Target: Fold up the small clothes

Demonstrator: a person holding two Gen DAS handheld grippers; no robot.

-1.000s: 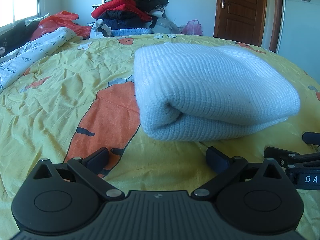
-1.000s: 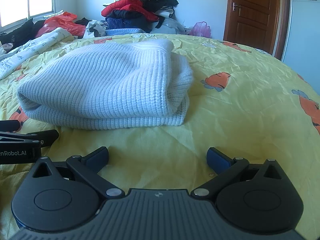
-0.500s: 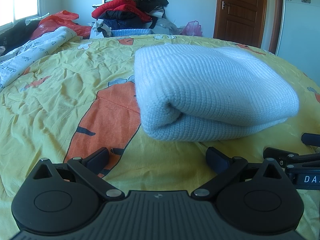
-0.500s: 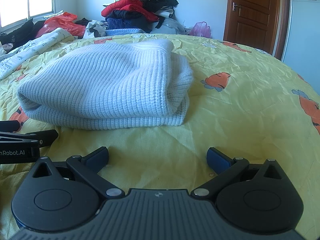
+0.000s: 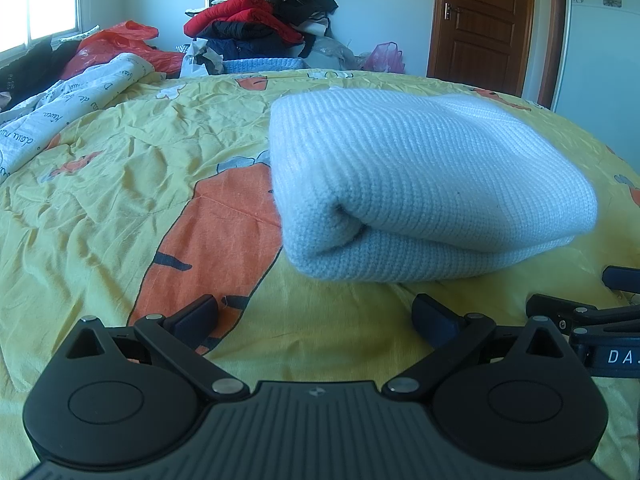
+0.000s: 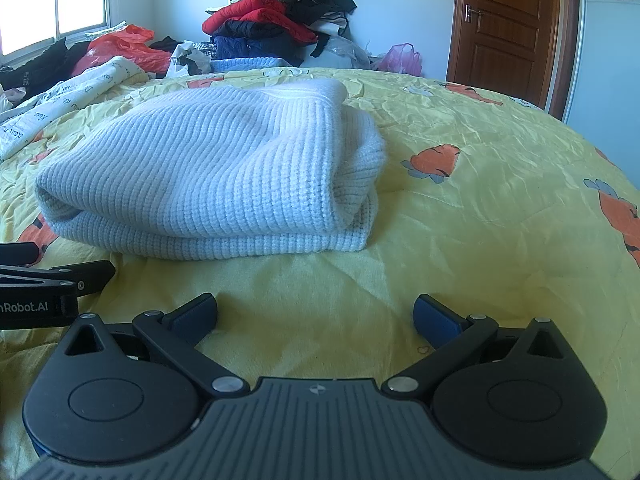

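Note:
A pale blue knitted garment [image 5: 420, 184] lies folded in a thick bundle on the yellow bedsheet [image 5: 120, 184]; it also shows in the right wrist view [image 6: 224, 176]. My left gripper [image 5: 316, 316] is open and empty, just short of the bundle's near left edge. My right gripper [image 6: 316, 316] is open and empty, a little in front of the bundle's near right corner. The right gripper's fingers show at the right edge of the left wrist view [image 5: 560, 308]; the left gripper's fingers show at the left edge of the right wrist view [image 6: 80, 272].
A pile of dark and red clothes [image 5: 260, 20] is heaped at the far end of the bed. A white printed quilt [image 5: 60, 112] and red plastic bags [image 5: 116, 40] lie at the far left. A brown door [image 5: 488, 20] stands at the back right.

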